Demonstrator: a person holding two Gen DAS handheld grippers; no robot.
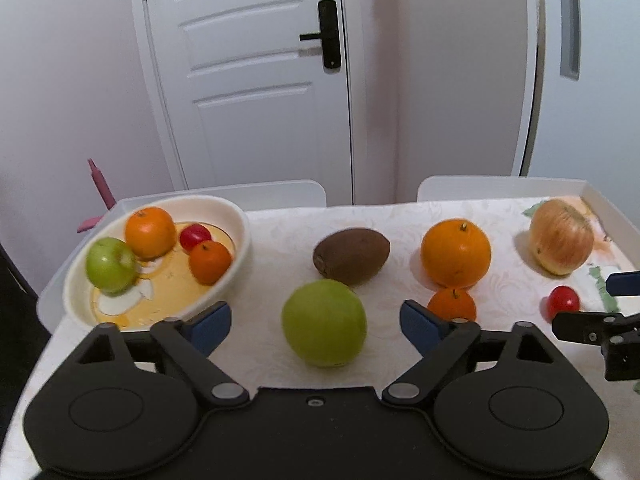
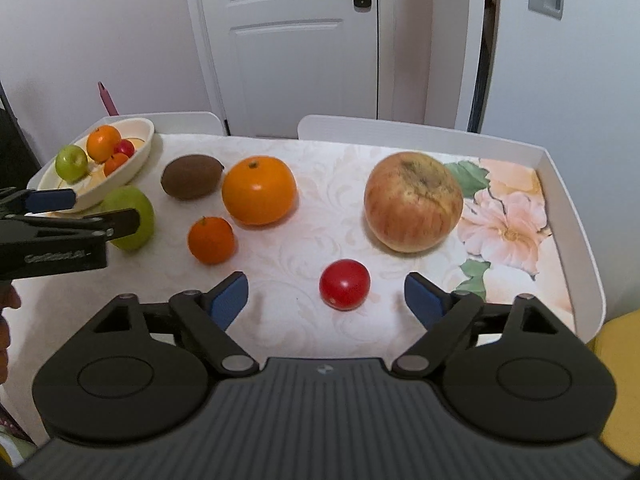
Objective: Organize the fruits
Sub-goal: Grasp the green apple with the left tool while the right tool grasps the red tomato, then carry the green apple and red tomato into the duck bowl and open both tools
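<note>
Green apple [image 1: 324, 322] centred between spread pads of left gripper [image 1: 316, 326], apparently untouched; small red fruit [image 2: 344, 284] likewise ahead between parted right gripper [image 2: 326, 300] on table [image 2: 320, 160].

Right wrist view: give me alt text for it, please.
The open right gripper points at a small red fruit lying untouched on the tray. Beyond lie an apple, two oranges and a kiwi; a bowl holds more fruit.
</note>
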